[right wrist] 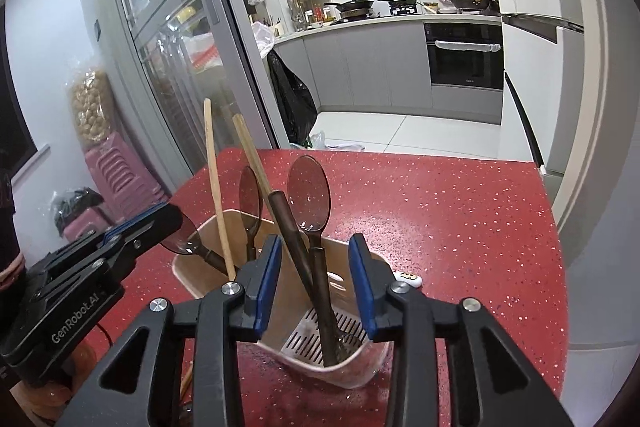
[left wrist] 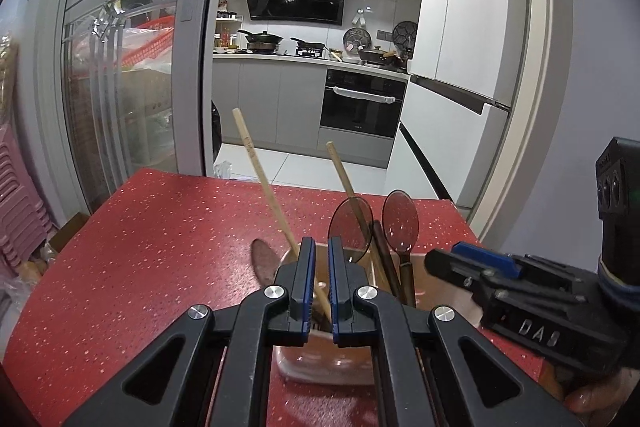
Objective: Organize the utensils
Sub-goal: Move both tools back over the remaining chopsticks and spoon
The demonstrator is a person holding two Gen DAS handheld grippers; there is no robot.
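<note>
Utensil holder (right wrist: 280, 267) on red table (right wrist: 440, 227) — left gripper (left wrist: 320, 247) clamps a chopstick (left wrist: 264, 187), right gripper (right wrist: 314, 247) parted, empty; a tug could tip it.

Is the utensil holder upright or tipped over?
Upright: the utensil holder stands on the red table, spoons and chopsticks sticking up.

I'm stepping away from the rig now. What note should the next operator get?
Left gripper: shut above the utensil holder, a bamboo chopstick in line with its jaws; grip unclear.
Right gripper: open, straddling a dark-handled spoon standing in the holder.
Done: chopsticks and spoons stand in the holder.
Left: one brown spoon at the holder's left side, apparently outside.
</note>
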